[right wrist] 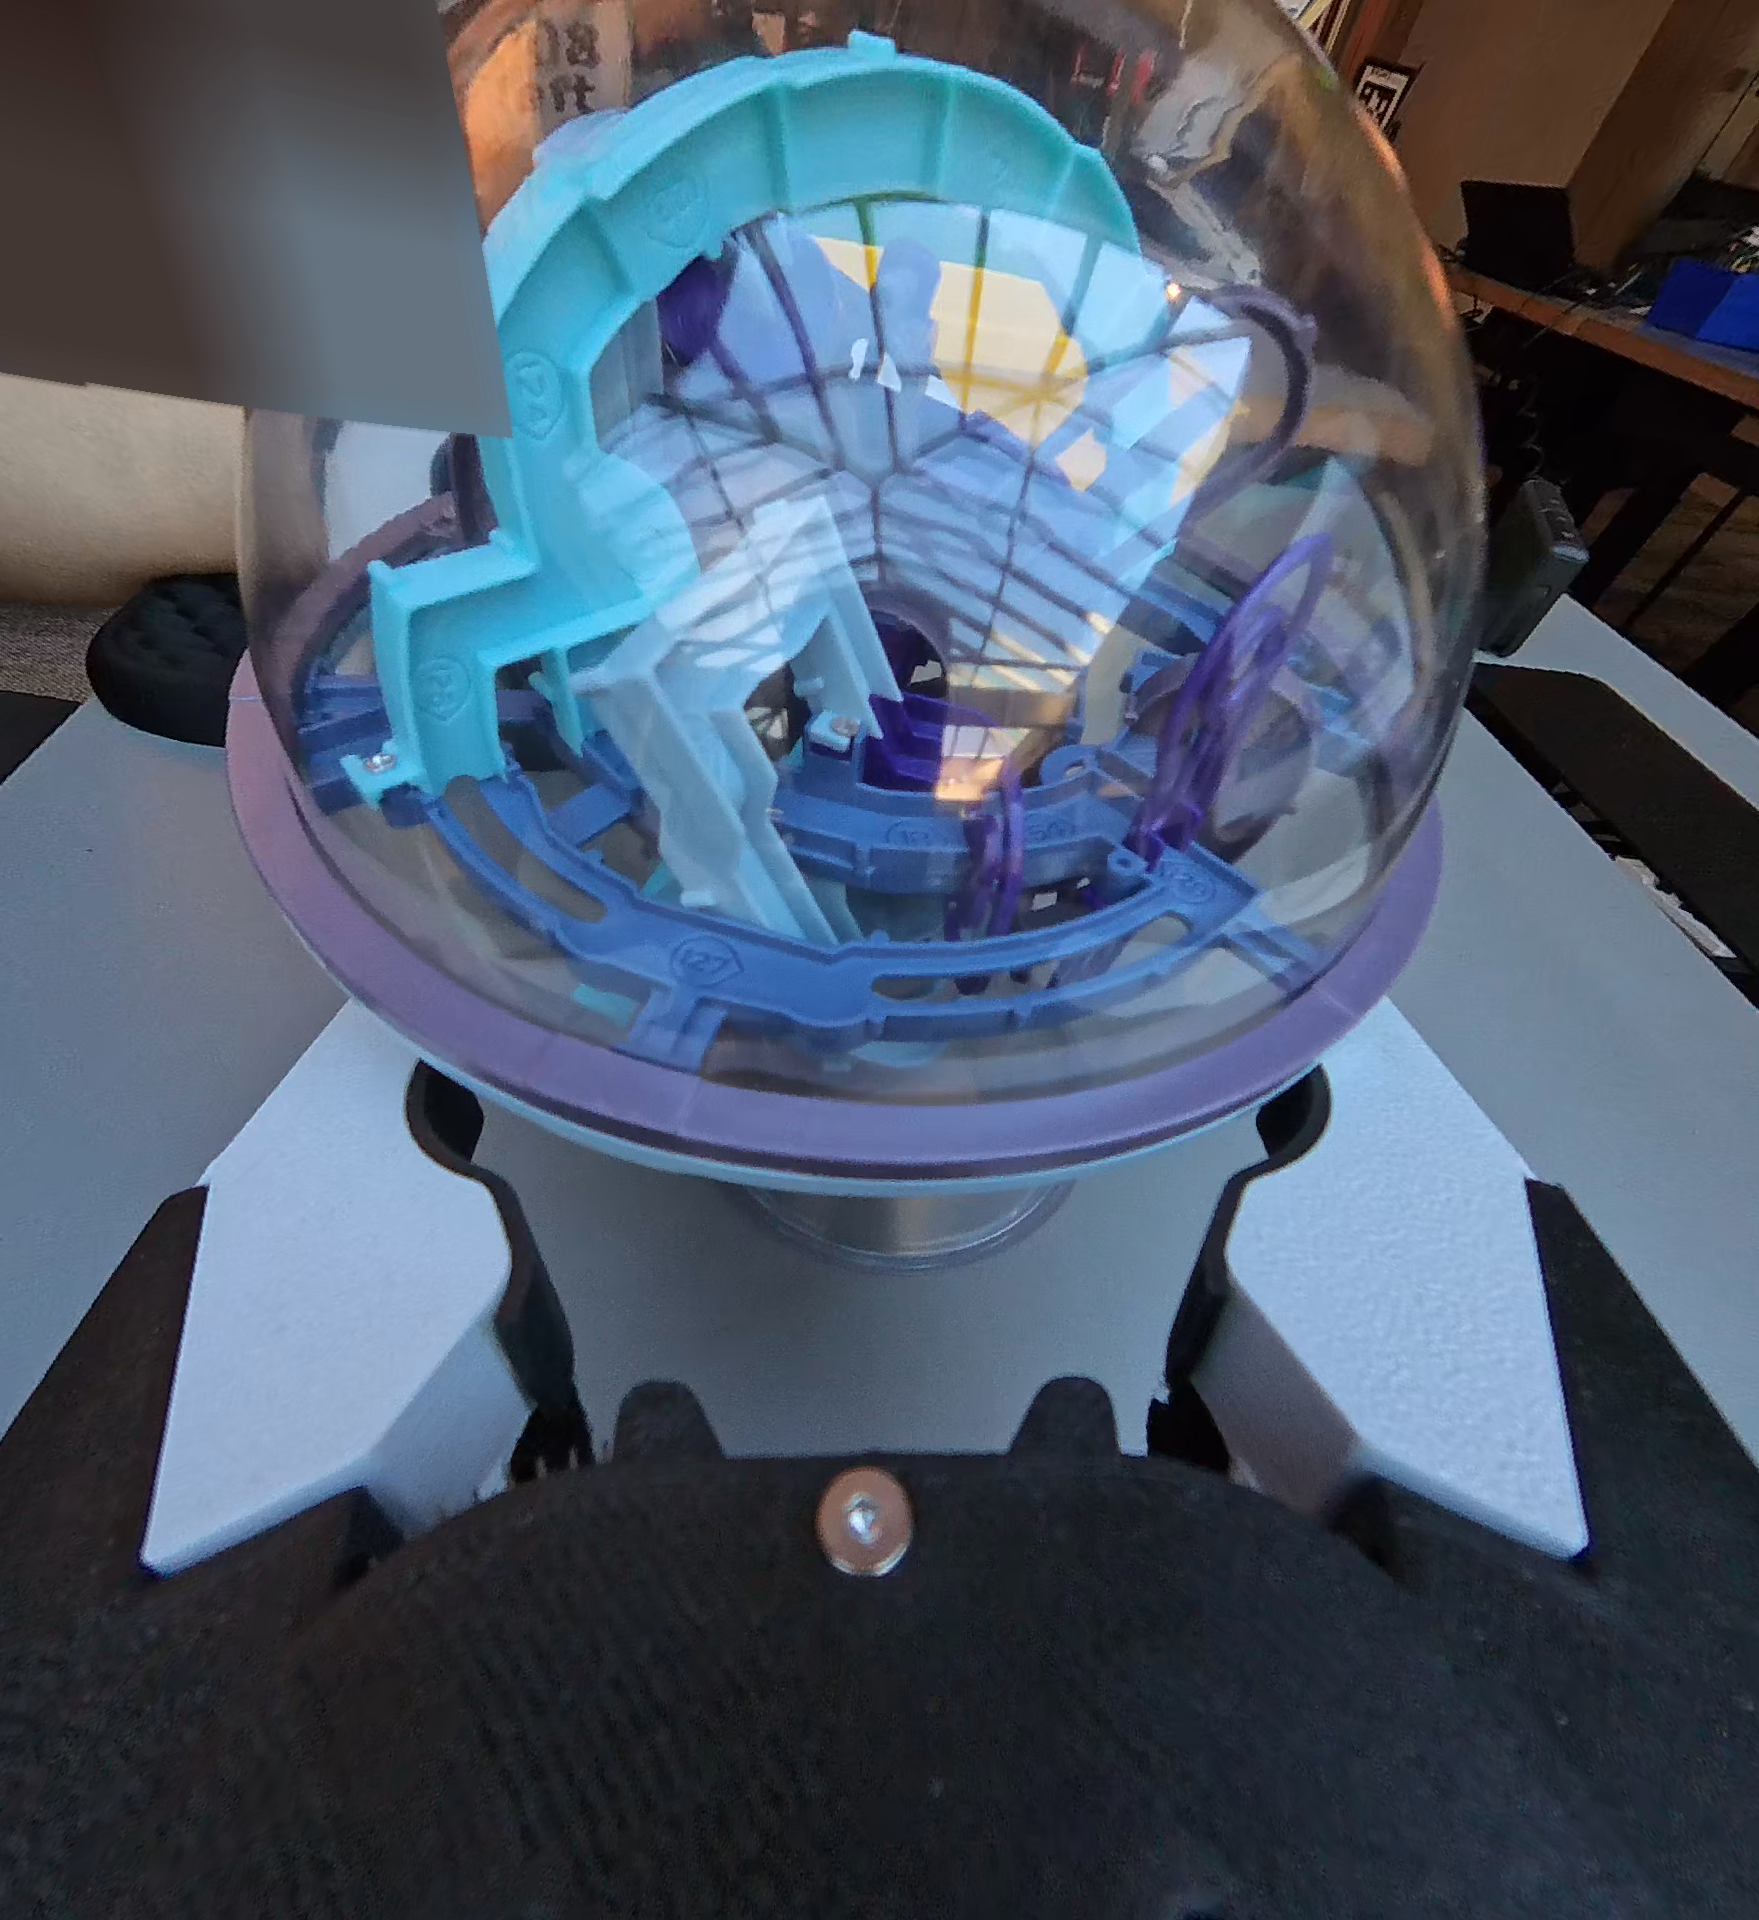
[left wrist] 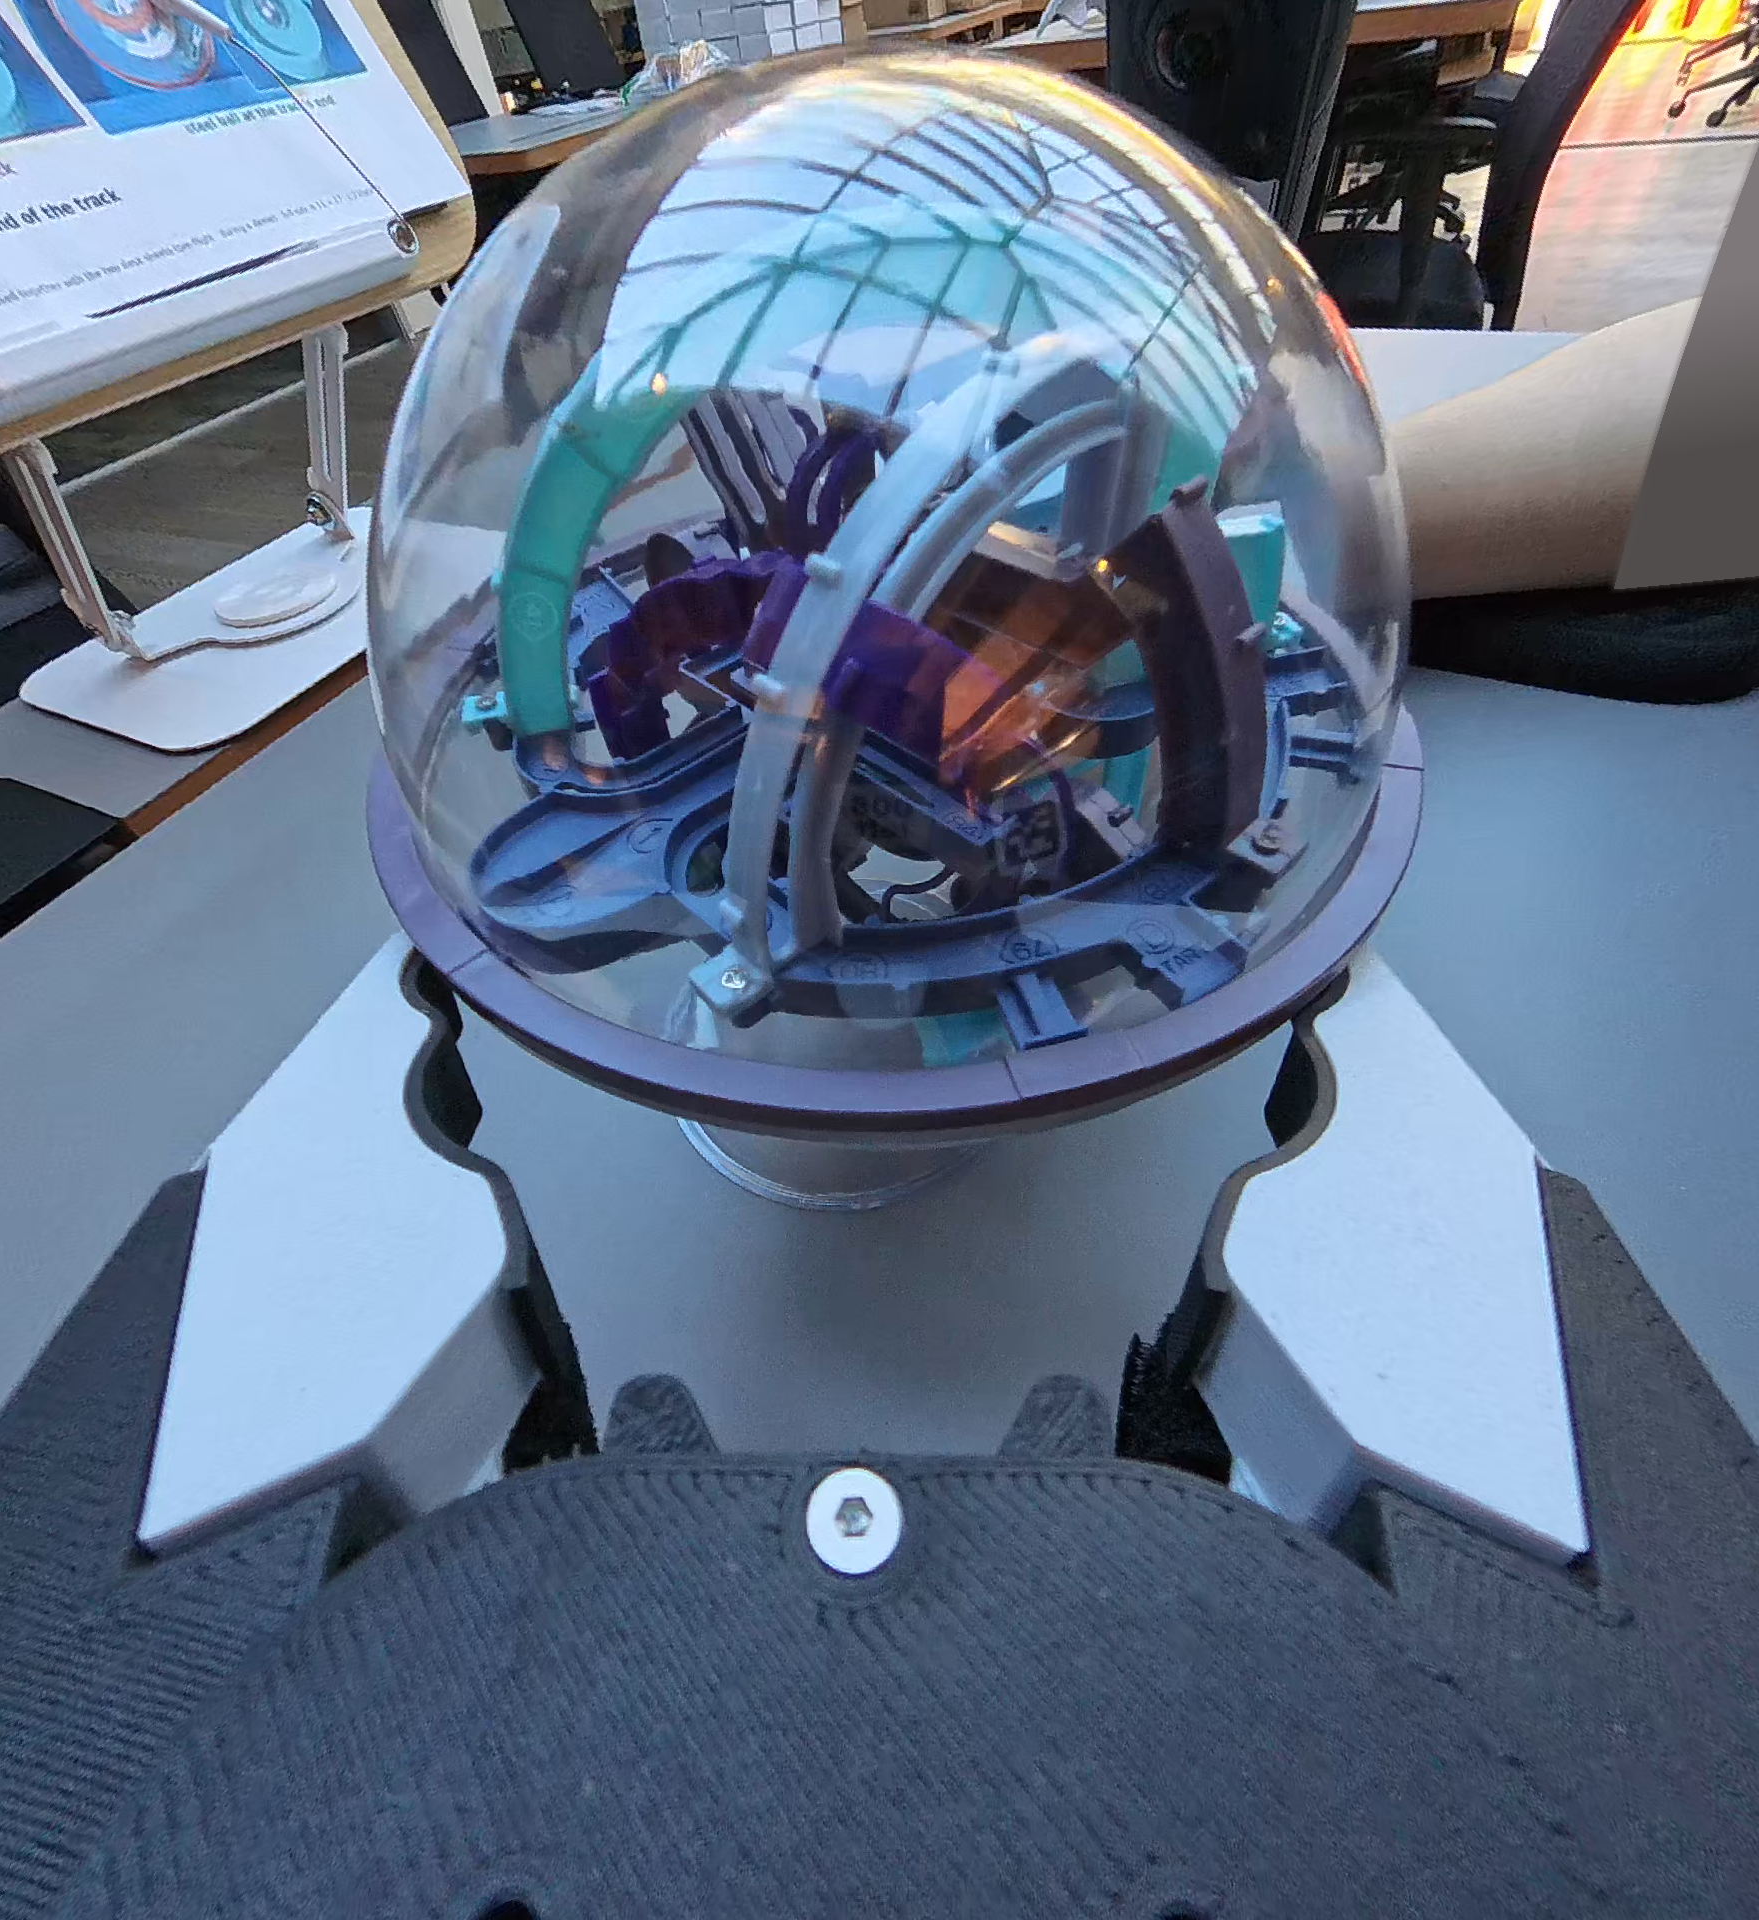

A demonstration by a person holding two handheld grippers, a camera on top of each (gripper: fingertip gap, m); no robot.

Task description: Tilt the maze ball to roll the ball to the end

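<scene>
The maze ball [left wrist: 885,520] is a clear sphere with a purple ring [left wrist: 750,1081] round its middle and teal, blue, grey and purple tracks inside. It rests on a clear round stand [left wrist: 833,1174] on the grey table [left wrist: 127,987]. My left gripper [left wrist: 867,1008] is open wide, with its fingertips just under the ring's near edge on either side. The right wrist view shows the maze ball [right wrist: 854,520] from another side on its stand [right wrist: 896,1236]. My right gripper [right wrist: 864,1107] is open wide too, tips under the ring. I cannot make out the small ball inside.
A white holder with a printed sheet [left wrist: 158,156] stands at the table's far left. A person's arm [left wrist: 1509,468] rests on a black pad [left wrist: 1581,644] behind the maze ball. Desks and a blue box [right wrist: 1748,301] lie beyond the table's right edge.
</scene>
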